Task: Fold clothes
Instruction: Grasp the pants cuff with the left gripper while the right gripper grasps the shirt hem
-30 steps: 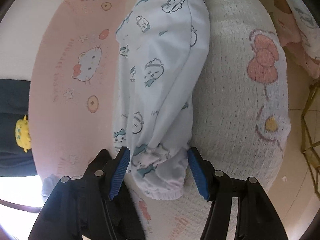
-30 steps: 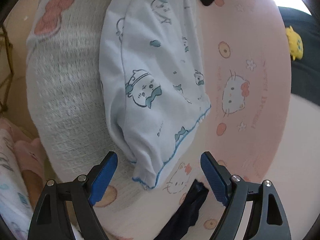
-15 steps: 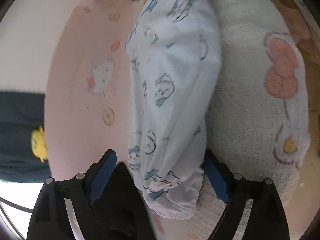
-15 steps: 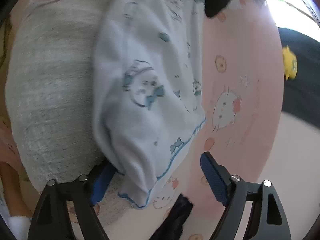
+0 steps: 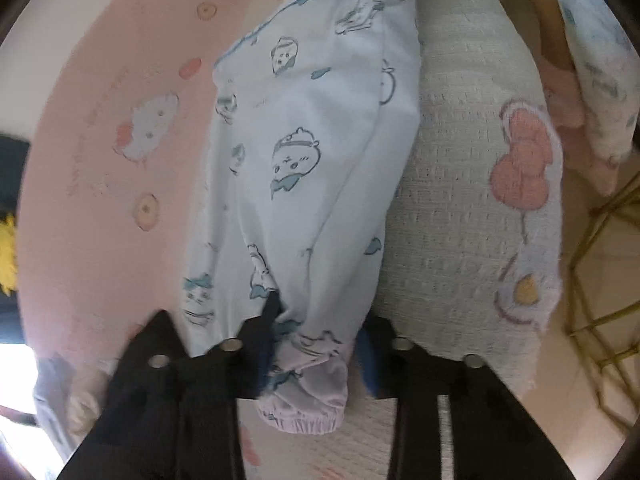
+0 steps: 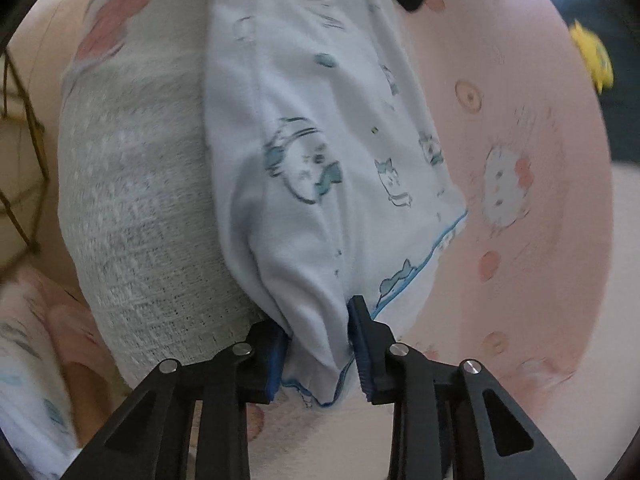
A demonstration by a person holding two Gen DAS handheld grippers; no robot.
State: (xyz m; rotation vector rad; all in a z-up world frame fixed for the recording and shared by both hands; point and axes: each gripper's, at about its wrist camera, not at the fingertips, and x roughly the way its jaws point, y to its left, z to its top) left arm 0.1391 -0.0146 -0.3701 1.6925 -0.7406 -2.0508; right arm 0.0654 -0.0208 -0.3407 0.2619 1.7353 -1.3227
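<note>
Blue-printed pyjama garment (image 5: 312, 184) lies at 12 o'clock from my left gripper (image 5: 316, 344), fingers just closing on its cuff, right gripper (image 6: 320, 344) pinching the hem, which may slip.

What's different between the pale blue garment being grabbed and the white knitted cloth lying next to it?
The pale blue garment is smooth, printed all over with small cartoon animals; the white knitted cloth is coarsely textured, with a pink bow. The garment is bunched and pinched at both ends by the left gripper and right gripper, whose jaws have just been closing; the cloth lies untouched. Both rest on the pink sheet.
</note>
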